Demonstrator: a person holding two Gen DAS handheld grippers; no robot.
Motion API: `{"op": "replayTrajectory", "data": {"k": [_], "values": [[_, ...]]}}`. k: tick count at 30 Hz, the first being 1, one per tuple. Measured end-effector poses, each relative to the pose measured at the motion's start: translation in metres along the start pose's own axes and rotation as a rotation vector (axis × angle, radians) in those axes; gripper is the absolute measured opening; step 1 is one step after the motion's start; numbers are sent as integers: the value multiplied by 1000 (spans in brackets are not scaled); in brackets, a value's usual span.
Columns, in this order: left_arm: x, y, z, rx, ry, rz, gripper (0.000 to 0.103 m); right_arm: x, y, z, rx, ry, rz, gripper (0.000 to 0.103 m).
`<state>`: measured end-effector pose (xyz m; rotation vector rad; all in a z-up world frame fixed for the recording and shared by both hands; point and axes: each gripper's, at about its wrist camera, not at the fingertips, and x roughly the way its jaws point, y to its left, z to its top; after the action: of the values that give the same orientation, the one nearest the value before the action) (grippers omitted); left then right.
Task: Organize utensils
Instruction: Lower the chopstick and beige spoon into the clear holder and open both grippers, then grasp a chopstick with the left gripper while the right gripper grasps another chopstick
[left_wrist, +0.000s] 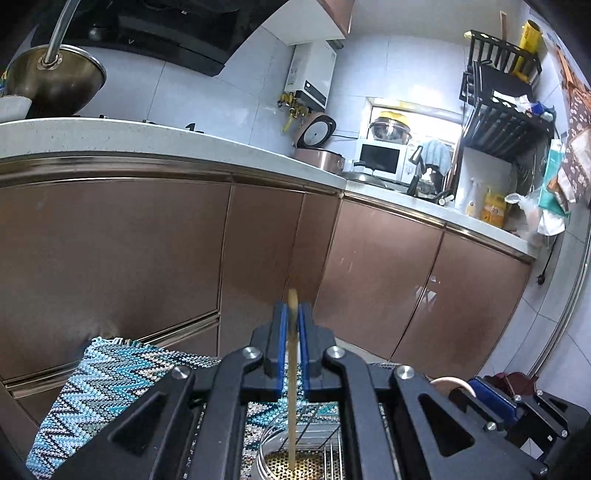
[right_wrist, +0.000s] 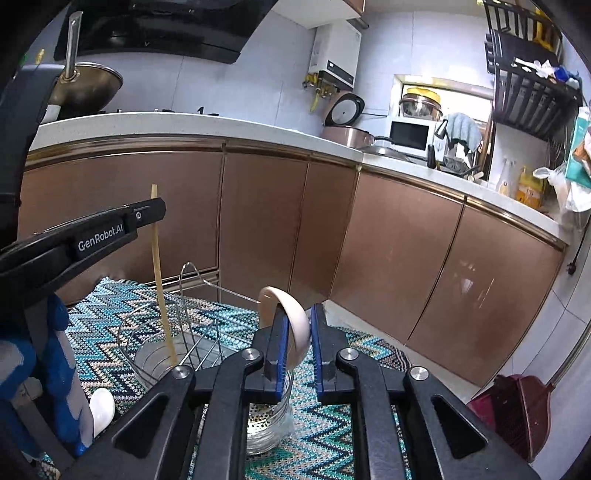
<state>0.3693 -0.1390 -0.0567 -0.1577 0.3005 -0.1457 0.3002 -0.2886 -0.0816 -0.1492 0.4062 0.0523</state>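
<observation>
Two utensils going into the wire holder

The left gripper (right_wrist: 157, 216), jaws clamped on a chopstick (right_wrist: 162, 291), is lowering its tip into the holder's left cup (right_wrist: 155, 360). The right gripper (right_wrist: 295, 332), jaws around a spoon (right_wrist: 286, 317), is hanging over the right cup (right_wrist: 269, 424). Next, I judge: release both.

2 grippers are showing: the left gripper (right_wrist: 157, 212) at 9 o'clock and the right gripper (right_wrist: 295, 332) at 6 o'clock. 1 chopstick (right_wrist: 160, 273) and 2 spoons are showing, a beige spoon (right_wrist: 291, 317) and a white spoon (right_wrist: 101, 408) at 8 o'clock. 2 steel cups (right_wrist: 269, 432) are sitting in 1 wire rack (right_wrist: 192, 280) on 1 zigzag mat (right_wrist: 332, 417).
</observation>
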Motion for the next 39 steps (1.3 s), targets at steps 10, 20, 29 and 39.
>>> {"op": "replayTrajectory", "data": {"k": [10,20,29,39], "values": [[-25,-7,2,43,-6,10,29,-12,-4,-3,56,10,39,34],[-80,-4,15,83,-34,32,33,-54,-7,3,102,-16,66,36],[-140,59,32,52,77,56,35,-105,17,12,90,-14,202,40],[-170,184,-1,-102,400,36,35,-96,82,4,20,159,424,23]]}}
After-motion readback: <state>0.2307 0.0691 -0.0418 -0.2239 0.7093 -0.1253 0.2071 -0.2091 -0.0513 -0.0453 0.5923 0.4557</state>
